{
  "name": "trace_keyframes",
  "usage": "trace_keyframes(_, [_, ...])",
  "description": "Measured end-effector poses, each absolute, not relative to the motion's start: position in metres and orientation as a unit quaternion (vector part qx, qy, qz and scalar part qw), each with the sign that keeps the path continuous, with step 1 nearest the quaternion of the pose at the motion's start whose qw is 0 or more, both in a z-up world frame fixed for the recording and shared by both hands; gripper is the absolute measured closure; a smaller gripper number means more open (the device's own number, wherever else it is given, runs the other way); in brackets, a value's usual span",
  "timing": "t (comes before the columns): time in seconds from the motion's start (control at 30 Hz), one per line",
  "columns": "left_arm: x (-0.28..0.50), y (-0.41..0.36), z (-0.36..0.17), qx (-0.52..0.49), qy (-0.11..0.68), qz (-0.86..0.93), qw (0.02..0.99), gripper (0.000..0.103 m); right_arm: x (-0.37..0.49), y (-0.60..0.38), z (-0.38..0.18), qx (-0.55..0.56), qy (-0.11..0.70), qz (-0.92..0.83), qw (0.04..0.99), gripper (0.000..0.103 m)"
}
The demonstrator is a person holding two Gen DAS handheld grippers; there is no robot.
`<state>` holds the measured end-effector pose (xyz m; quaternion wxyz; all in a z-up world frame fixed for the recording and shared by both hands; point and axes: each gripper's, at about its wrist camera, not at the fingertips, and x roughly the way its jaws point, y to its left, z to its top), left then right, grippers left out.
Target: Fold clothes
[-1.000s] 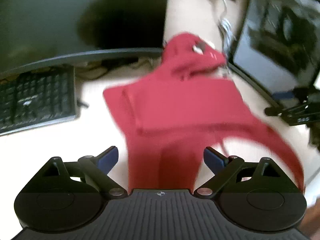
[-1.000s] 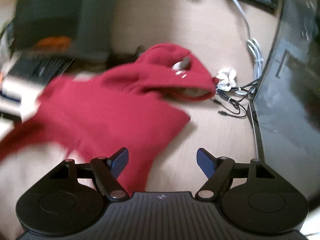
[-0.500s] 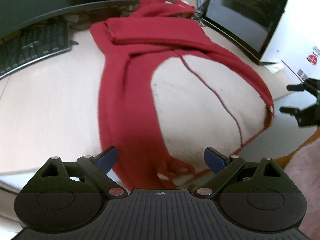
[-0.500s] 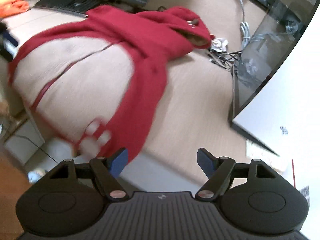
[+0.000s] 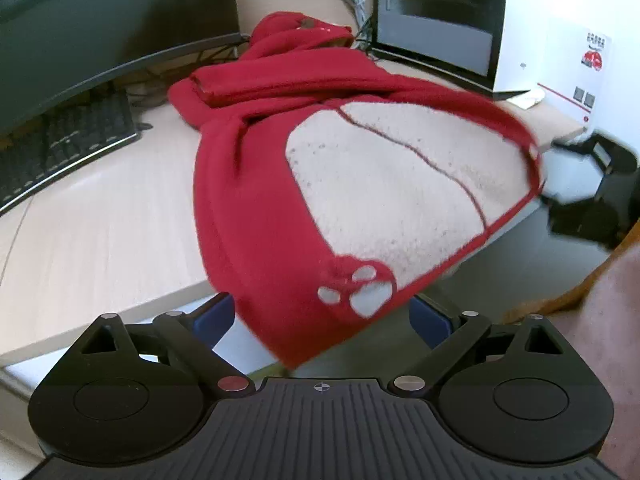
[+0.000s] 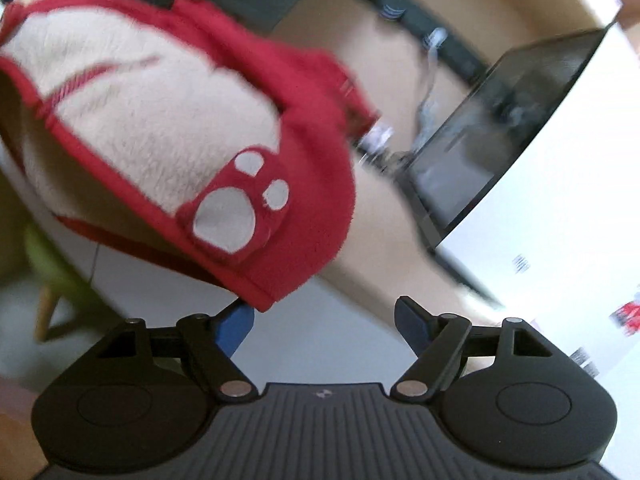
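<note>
Two grippers are now sitting low off the near edge of the pale wooden desk (image 5: 100, 232), where a second ago both were looking down on the red fleece hooded garment with cream pile lining (image 5: 256, 184) from above. That puts them at the hem — reads as lining up a grab for the next fold, not yet made.

The garment is lying lengthwise on the desk, hood at the far end between the two dark monitors, sleeve already folded across the chest, hem hanging over the near edge with the cream lining turned up. Each bottom corner is showing a paw patch.

Left gripper (image 5: 320, 316) is standing wide open, the dangling corner between its blue pads but apparently not pinched. Right gripper (image 6: 324, 320) is also wide open, holding nothing; the other corner is hanging just above its left pad.

Room: free space below and in front of the desk edge. The black keyboard (image 5: 68, 148) is well left of the garment. The white tower case with dark glass panel (image 5: 440, 20) is crowding the hood end, cables beside it — folding away from there looks safer.
</note>
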<state>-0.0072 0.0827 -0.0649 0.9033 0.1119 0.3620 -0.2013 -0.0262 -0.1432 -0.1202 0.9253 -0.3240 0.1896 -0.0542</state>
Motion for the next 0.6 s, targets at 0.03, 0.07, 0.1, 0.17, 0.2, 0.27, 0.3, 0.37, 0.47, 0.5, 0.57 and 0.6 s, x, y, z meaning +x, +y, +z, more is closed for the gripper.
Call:
trace_keyframes(0.03, [-0.009, 0.081, -0.065, 0.114, 0.362, -0.200, 0.903, 0.006, -0.031, -0.143, -0.111, -0.325, 0.161, -0.061, 0.930, 0.028])
trace_keyframes(0.07, [-0.009, 0.079, -0.065, 0.115, 0.362, -0.199, 0.903, 0.006, -0.036, -0.144, -0.096, -0.323, 0.131, -0.070, 0.935, 0.028])
trace_keyframes(0.1, [-0.010, 0.077, -0.065, 0.117, 0.362, -0.198, 0.903, 0.005, -0.037, -0.147, -0.077, -0.317, 0.105, -0.083, 0.939, 0.028])
trace_keyframes(0.17, [-0.008, 0.072, -0.064, 0.117, 0.361, -0.193, 0.905, 0.005, -0.033, -0.154, -0.038, -0.299, 0.057, -0.112, 0.946, 0.028])
trace_keyframes(0.2, [-0.007, 0.070, -0.063, 0.116, 0.361, -0.191, 0.905, 0.005, -0.025, -0.158, -0.017, -0.285, 0.041, -0.124, 0.949, 0.028])
trace_keyframes(0.27, [-0.005, 0.065, -0.062, 0.116, 0.360, -0.186, 0.907, 0.005, -0.007, -0.166, 0.015, -0.263, 0.025, -0.137, 0.955, 0.028])
trace_keyframes(0.3, [-0.004, 0.063, -0.062, 0.116, 0.359, -0.184, 0.908, 0.005, 0.001, -0.169, 0.025, -0.261, 0.023, -0.134, 0.956, 0.028])
trace_keyframes(0.37, [-0.004, 0.065, -0.063, 0.101, 0.365, -0.175, 0.909, 0.005, 0.009, -0.172, 0.035, -0.277, 0.030, -0.114, 0.954, 0.026])
trace_keyframes(0.47, [-0.005, 0.076, -0.067, 0.071, 0.379, -0.151, 0.910, 0.005, -0.007, -0.173, 0.011, -0.345, 0.092, -0.007, 0.934, 0.021])
trace_keyframes(0.5, [-0.004, 0.079, -0.070, 0.062, 0.383, -0.140, 0.911, 0.005, -0.015, -0.173, -0.003, -0.363, 0.117, 0.026, 0.924, 0.021])
trace_keyframes(0.57, [-0.003, 0.086, -0.075, 0.046, 0.388, -0.120, 0.913, 0.005, -0.029, -0.173, -0.030, -0.396, 0.165, 0.087, 0.899, 0.021])
trace_keyframes(0.6, [-0.003, 0.089, -0.078, 0.038, 0.388, -0.114, 0.914, 0.005, -0.034, -0.174, -0.045, -0.406, 0.177, 0.098, 0.891, 0.021])
